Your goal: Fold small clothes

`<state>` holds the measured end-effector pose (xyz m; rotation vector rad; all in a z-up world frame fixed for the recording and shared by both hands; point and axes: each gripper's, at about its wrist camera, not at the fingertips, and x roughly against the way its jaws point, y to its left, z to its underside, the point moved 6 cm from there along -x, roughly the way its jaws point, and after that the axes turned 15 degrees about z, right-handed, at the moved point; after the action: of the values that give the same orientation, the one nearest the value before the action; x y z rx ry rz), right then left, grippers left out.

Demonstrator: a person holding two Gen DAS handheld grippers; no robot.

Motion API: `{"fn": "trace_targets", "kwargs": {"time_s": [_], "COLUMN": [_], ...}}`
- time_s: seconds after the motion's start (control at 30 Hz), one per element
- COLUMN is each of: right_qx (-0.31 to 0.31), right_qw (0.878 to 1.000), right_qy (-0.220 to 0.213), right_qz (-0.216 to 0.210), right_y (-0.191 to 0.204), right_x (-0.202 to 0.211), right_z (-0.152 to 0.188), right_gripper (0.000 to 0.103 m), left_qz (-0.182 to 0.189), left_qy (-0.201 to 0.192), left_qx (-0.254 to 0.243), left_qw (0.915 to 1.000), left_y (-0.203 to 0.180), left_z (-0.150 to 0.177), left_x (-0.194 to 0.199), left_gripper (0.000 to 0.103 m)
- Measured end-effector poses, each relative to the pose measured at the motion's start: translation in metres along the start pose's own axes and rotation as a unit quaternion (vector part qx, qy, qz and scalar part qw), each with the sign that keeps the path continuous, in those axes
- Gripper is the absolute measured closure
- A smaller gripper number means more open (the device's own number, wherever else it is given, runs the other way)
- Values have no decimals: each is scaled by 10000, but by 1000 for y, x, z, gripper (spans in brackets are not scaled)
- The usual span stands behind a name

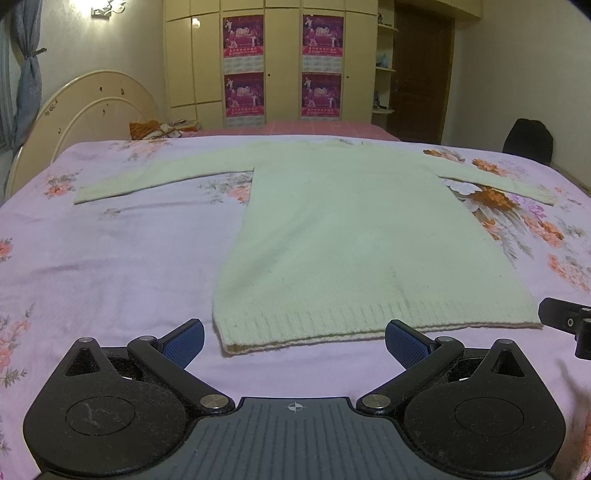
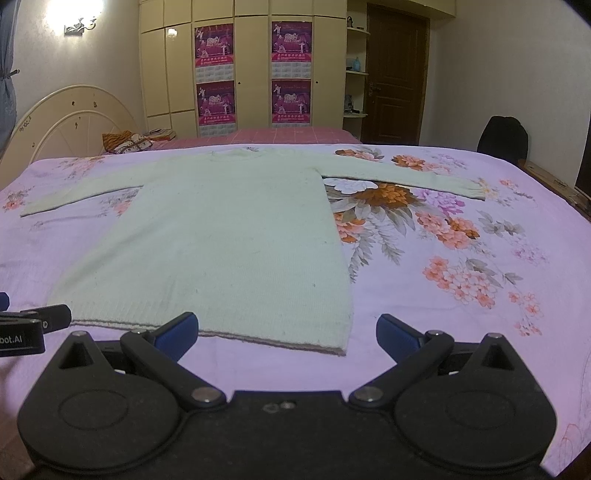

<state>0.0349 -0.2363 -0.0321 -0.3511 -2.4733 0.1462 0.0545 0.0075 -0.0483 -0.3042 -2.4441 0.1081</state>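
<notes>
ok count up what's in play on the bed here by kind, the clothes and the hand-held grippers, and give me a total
Sweaters: 1, pale green sweater, spread flat on the floral sheet
Hand-held grippers: 2, left hand-held gripper and right hand-held gripper, both open and empty
Total: 3

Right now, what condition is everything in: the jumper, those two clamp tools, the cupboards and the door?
Sweater: spread flat, unfolded, sleeves out.
Left gripper: open, empty, near the hem.
Right gripper: open, empty, near the hem.
Wardrobe doors: closed.
Room door: closed.
Wall lamp: on.
</notes>
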Motion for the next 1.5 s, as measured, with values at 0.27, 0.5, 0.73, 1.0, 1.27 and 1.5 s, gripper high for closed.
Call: {"fn": "trace_targets", "kwargs": {"time_s": [0.27, 0.5, 0.73, 1.0, 1.27, 1.5], "right_qx": [15, 21, -18, -67, -107, -845], "right_qw": [10000, 10000, 10000, 9999, 9990, 9869], "right_qy": [2, 9, 43, 94, 441, 1374], "right_qz": [-16, -9, -5, 40, 26, 47], "right_y": [2, 2, -3, -9, -22, -74], "right_x": [-1, -1, -3, -7, -29, -103], "right_z": [-1, -1, 2, 1, -1, -17], "right_gripper": [1, 1, 1, 1, 1, 1], "left_qz": [-1, -3, 2, 322, 440, 375], "left_qy": [7, 12, 28, -38, -202, -204], "left_qx": [1, -13, -48, 158, 242, 145], "left_qw": [10000, 10000, 10000, 9994, 9985, 9990], "left_y": [0, 1, -2, -4, 7, 14], "left_z": [0, -1, 0, -7, -30, -82], "left_x": [0, 1, 0, -4, -24, -63], "left_gripper": [0, 0, 0, 0, 0, 0]}}
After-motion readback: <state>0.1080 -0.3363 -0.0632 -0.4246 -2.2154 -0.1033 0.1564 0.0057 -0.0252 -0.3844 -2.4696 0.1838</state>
